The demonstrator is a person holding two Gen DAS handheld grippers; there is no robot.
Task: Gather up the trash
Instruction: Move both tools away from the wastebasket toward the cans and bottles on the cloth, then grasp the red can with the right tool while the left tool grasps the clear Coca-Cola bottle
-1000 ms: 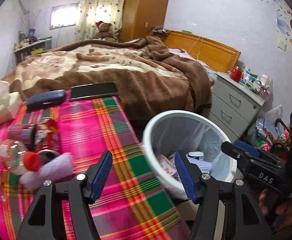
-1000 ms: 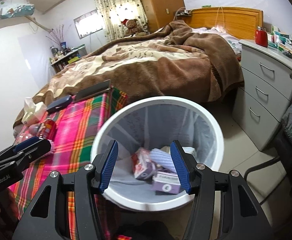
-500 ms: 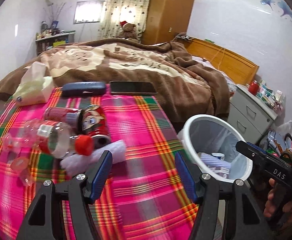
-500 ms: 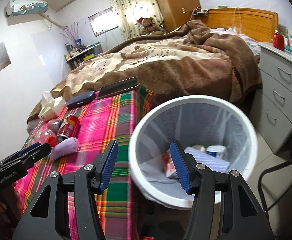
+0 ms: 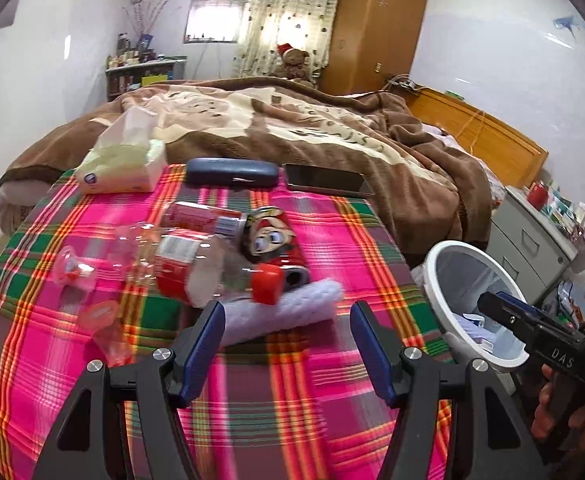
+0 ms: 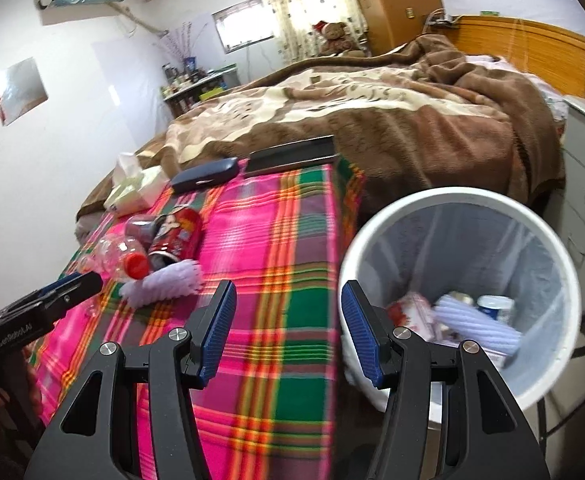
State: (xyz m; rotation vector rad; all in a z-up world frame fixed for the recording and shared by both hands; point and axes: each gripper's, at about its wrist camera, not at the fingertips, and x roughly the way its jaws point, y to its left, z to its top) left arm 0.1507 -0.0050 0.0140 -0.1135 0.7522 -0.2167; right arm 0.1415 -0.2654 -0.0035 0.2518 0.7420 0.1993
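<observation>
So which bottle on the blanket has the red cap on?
The clear plastic bottle lying nearest the left tool; its red cap points at the white bin. The bottle behind it shows no cap.

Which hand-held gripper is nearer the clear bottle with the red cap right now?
Left. The left hand-held gripper is just short of the clear bottle, facing it. The right hand-held gripper is off to the side by the white bin.

1. One white bin [image 6: 564, 264] beside the table.
2. One red can [image 5: 272, 240] on the plaid cloth [image 5: 332, 232].
3. Two clear plastic bottles [image 5: 196, 268].
4. One white roll [image 5: 288, 312].
5. One tissue pack [image 5: 120, 164], one dark case [image 5: 232, 172], one phone [image 5: 324, 178].
</observation>
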